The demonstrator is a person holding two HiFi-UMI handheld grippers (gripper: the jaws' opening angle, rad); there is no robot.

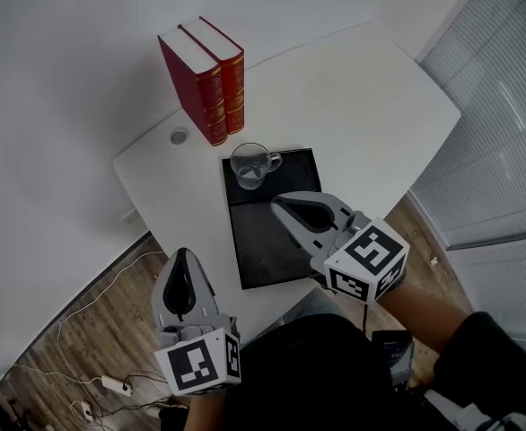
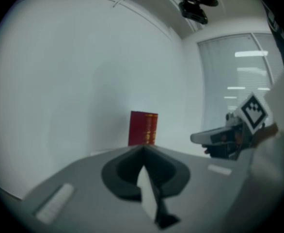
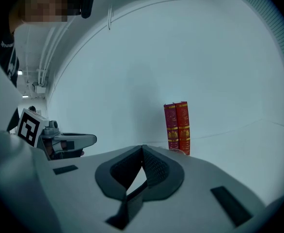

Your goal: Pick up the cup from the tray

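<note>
left gripper (image 1: 184,254): jaws together, empty, 7 o'clock of tray (image 1: 263,250) | red books (image 1: 205,79): upright, 11 o'clock of cup | cup (image 1: 249,166): upright at tray's 12 o'clock end | right gripper (image 1: 278,204): jaws together, empty, over tray, cup at its 11 o'clock

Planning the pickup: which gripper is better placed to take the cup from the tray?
Right. The right gripper is over the tray, tips near the cup; the left gripper hangs by the table edge, farther off. Both are shut, so it must open first.
</note>
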